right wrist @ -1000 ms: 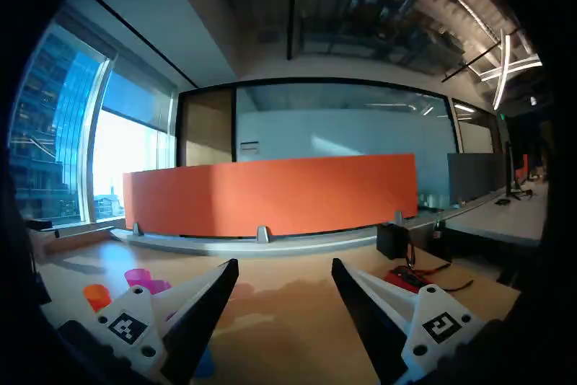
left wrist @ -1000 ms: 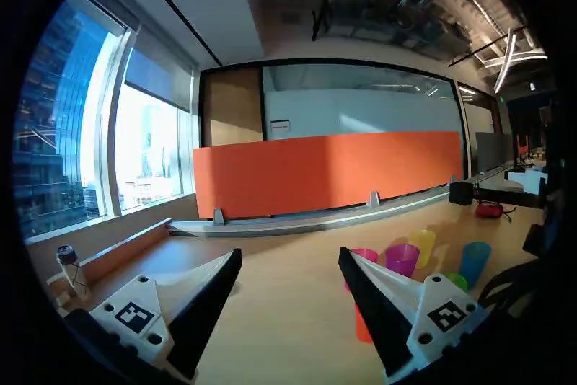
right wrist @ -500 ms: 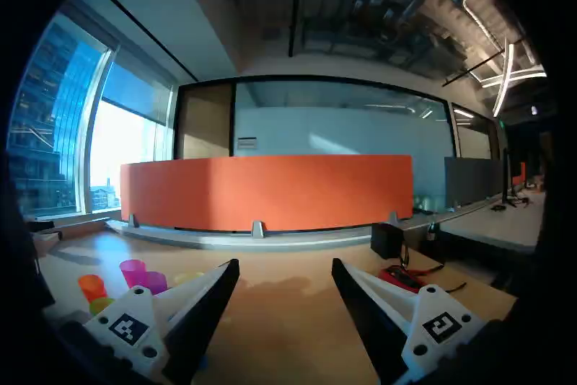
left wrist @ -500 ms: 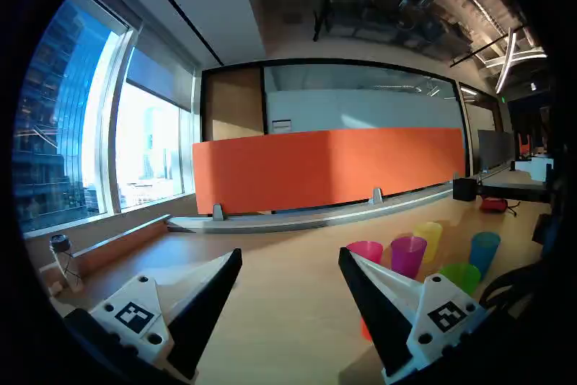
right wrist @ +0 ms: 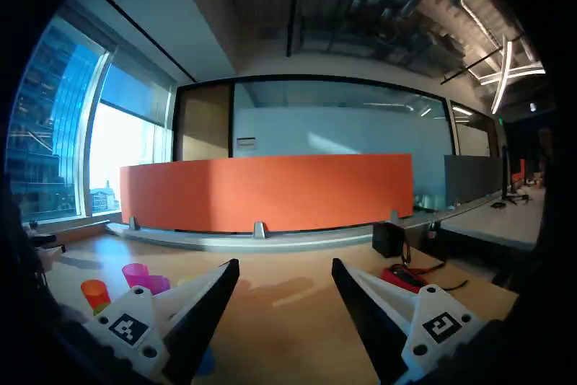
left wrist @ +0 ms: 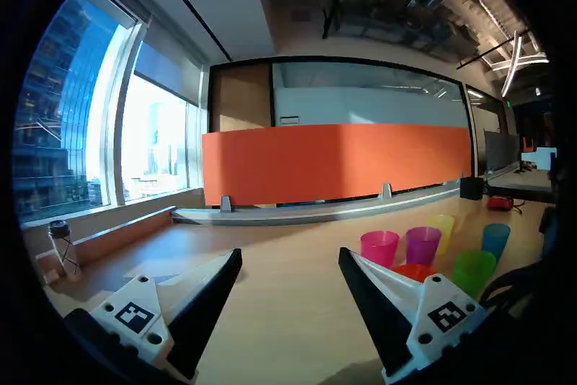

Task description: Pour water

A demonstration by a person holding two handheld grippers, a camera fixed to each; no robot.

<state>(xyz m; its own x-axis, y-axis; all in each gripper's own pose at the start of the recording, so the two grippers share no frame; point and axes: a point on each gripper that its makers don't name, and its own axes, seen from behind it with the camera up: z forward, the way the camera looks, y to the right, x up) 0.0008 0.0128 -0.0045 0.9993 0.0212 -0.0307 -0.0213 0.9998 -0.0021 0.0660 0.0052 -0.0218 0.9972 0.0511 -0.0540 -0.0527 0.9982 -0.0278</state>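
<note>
In the left gripper view, several coloured plastic cups stand on the wooden table to the right: a pink cup (left wrist: 379, 246), a magenta cup (left wrist: 423, 244), a yellow cup (left wrist: 443, 227), a blue cup (left wrist: 495, 238), a green cup (left wrist: 474, 270) and an orange cup (left wrist: 413, 271) partly behind the right finger. My left gripper (left wrist: 290, 270) is open above the table, left of the cups, holding nothing. In the right gripper view, an orange cup (right wrist: 94, 293) and a magenta cup (right wrist: 135, 273) stand at the far left. My right gripper (right wrist: 284, 278) is open and empty over bare table.
An orange divider panel (left wrist: 335, 161) runs across the back of the table. A small object on a stand (left wrist: 60, 241) sits on the window ledge at left. A black box (right wrist: 390, 239) and a red item with cables (right wrist: 404, 276) lie at the right.
The left gripper view has dropped lower and tilted, so the cups now appear higher and more level. The right gripper view has shifted slightly; both grippers stay open.
</note>
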